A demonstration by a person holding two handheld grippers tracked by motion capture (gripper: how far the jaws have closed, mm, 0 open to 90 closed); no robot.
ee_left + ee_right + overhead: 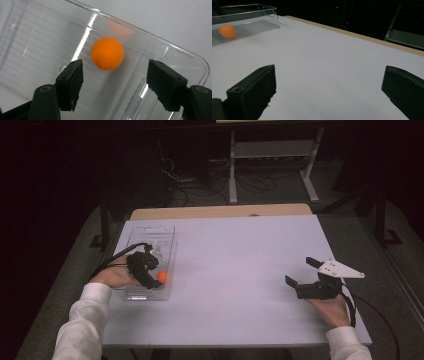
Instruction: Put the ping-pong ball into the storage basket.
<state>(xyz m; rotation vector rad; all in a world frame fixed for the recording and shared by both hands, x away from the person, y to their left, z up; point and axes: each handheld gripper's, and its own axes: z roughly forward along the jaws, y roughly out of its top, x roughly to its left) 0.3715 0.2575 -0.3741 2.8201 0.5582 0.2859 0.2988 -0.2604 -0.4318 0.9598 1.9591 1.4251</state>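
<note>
An orange ball (pixel 162 276) lies inside a clear plastic tray (pixel 151 231) on the left of the white table, close to the tray's right wall. My left gripper (pixel 150 270) hovers over the near part of the tray, pointing down into it. In the left gripper view the ball (pixel 107 53) sits just beyond the two black pads (pixel 71 82), which stand apart and do not touch it. My right gripper (pixel 300 271) rests low over the table at the right, jaws wide and nothing between them (pixel 329 75). From there the ball (pixel 227 31) shows through the tray wall (pixel 262 15).
The white table top (pixel 235 270) stretches between the two hands, with a tan strip (pixel 220 211) along its far edge. Beyond it, in the dark, stand a metal frame (pixel 272 150) and floor cables (pixel 200 185).
</note>
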